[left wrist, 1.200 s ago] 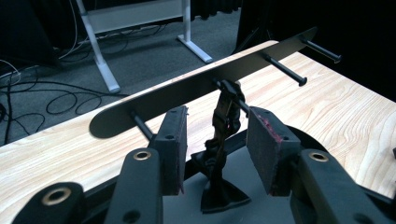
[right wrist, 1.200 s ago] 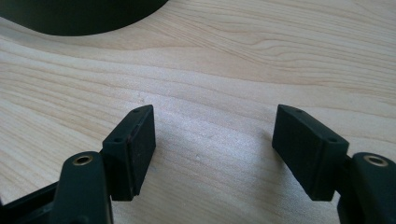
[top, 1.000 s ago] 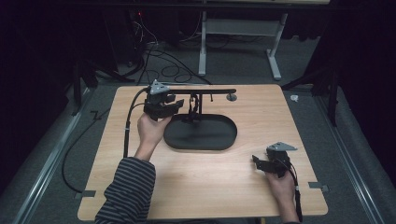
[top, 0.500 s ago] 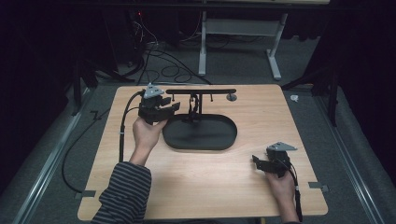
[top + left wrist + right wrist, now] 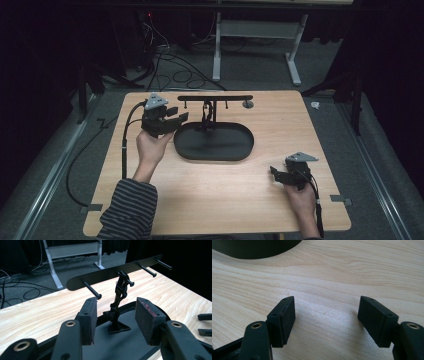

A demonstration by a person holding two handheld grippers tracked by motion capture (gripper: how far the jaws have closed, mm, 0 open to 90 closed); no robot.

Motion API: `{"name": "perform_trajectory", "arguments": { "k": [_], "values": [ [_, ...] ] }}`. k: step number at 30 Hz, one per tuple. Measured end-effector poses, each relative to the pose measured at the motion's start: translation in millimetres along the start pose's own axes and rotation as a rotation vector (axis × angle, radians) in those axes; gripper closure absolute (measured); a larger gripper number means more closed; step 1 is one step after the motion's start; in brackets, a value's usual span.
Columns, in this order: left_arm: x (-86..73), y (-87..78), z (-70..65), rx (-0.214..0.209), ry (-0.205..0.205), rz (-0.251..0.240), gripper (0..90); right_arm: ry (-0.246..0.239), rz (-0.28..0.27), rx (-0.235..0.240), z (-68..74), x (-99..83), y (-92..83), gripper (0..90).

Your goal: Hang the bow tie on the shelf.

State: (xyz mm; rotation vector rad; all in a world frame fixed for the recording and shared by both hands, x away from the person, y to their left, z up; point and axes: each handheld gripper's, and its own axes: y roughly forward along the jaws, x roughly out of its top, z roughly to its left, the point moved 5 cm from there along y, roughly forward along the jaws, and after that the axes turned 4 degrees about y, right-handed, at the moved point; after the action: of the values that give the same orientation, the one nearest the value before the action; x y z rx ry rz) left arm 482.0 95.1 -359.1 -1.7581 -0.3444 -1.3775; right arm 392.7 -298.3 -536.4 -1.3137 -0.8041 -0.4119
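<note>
The left gripper (image 5: 175,121) is held above the table's left half, its jaws spread apart with nothing between the pads; they have just been opening further. In the left gripper view (image 5: 116,315) the two pads frame a gap through which the black stand (image 5: 117,315) shows farther off, untouched. That stand rises from the far edge of a black oval tray (image 5: 215,145) at the middle of the wooden table (image 5: 215,200), just right of the left gripper. A dark chain-like piece (image 5: 121,290) hangs from the middle of the stand's flat crossbar (image 5: 112,273), and pegs (image 5: 92,289) stick out of the bar toward the camera. In the high view the crossbar (image 5: 215,98) runs left to right along the far side of the tray, with a small round grey thing (image 5: 247,104) on the table beside its right end. The right gripper (image 5: 274,171) sits low at the near right part of the table, well apart from the tray, held by a hand (image 5: 300,197). Its own view (image 5: 325,315) shows its jaws wide apart over bare wood, gripping nothing, with the tray's rim (image 5: 257,251) at the far left.
</note>
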Motion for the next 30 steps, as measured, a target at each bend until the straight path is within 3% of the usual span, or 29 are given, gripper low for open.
{"name": "perform_trajectory", "arguments": {
  "k": [7,13,30],
  "values": [
    [-3.8,-7.9,0.5,0.01,0.013,0.002,51.2,-0.001,0.0,-0.002,0.0,0.0,0.0,31.5],
    [-8.5,-13.8,1.5,0.008,-0.006,-0.011,50.1,-0.001,0.0,-0.002,-0.1,0.0,0.0,31.5],
    [-27.2,-46.6,10.7,0.057,-0.035,-0.058,47.8,0.0,0.0,-0.001,0.0,0.0,0.0,31.5]
  ]
}}
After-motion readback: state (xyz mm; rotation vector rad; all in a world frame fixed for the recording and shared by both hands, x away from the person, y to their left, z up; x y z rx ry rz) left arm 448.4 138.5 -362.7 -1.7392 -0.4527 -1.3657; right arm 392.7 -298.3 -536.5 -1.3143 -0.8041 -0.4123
